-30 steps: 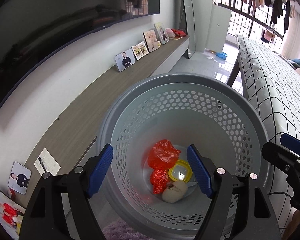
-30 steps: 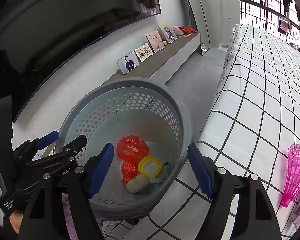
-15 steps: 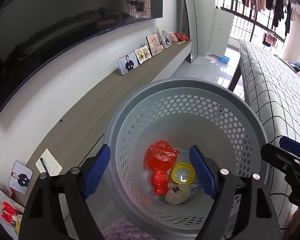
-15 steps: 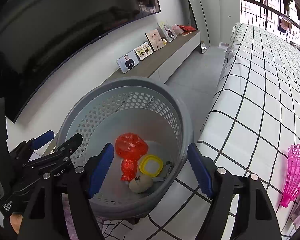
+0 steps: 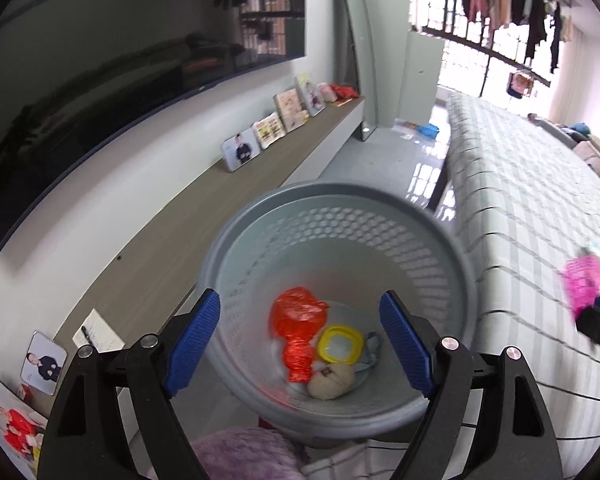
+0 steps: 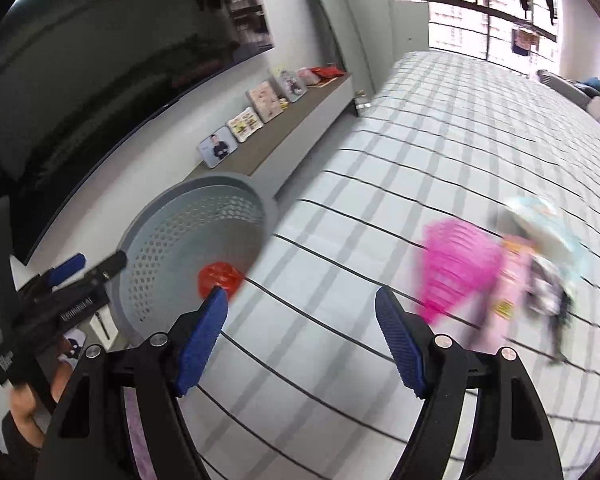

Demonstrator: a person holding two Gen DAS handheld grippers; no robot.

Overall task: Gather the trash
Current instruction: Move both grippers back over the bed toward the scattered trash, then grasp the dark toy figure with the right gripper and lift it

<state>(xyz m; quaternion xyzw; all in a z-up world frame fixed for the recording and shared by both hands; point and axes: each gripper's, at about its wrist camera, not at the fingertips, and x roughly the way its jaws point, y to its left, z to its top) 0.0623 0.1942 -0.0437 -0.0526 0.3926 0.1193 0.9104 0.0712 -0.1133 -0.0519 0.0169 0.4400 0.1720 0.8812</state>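
Item: grey perforated round plastic basket (image 5: pixel 260 236), one, standing on the floor between the long wooden wall shelf (image 5: pixel 204 216) and the bed with the white black-gridded cover (image 6: pixel 380 184); Contents, counted in the left wrist view: one crumpled red plastic bag (image 5: pixel 298 320), one yellow-rimmed square plastic lid (image 5: pixel 337 343) touching it at its 3 o'clock, one beige rounded lump (image 5: pixel 332 376) at 6 o'clock of the lid, one scrap of pale blue wrapper (image 5: pixel 370 354) against the lid's right edge; Trash not yet collected, on the bed cover, right wrist view, all motion-blurred: one pink ribbed plastic cone (image 6: pixel 456 268) at 2 o'clock of the right gripper, one pale pink printed packet (image 6: pixel 508 292) just beside it, one light blue and white wrapper (image 6: pixel 548 220) above that, plus a dark piece too smeared to identify; Left gripper (image 5: pixel 300 340): jaws spread, empty, hovering over the basket mouth; Right gripper (image 6: pixel 300 340): jaws spread, empty, above bare bed cover, pointing toward the pink heap; Step in hand, by judgement: between drops, the right gripper reaching for the next piece; Next move calls for: carrying the spread jaws toward 2 o'clock onto the pink cone, closing across its ribbed wall lightly since it looks thin and crushable, then taking it to the basket at 10 o'clock; Also noted: six standing photo frames counted on the wall shelf in the left wrist view, one dark wall television (image 5: pixel 100 80)
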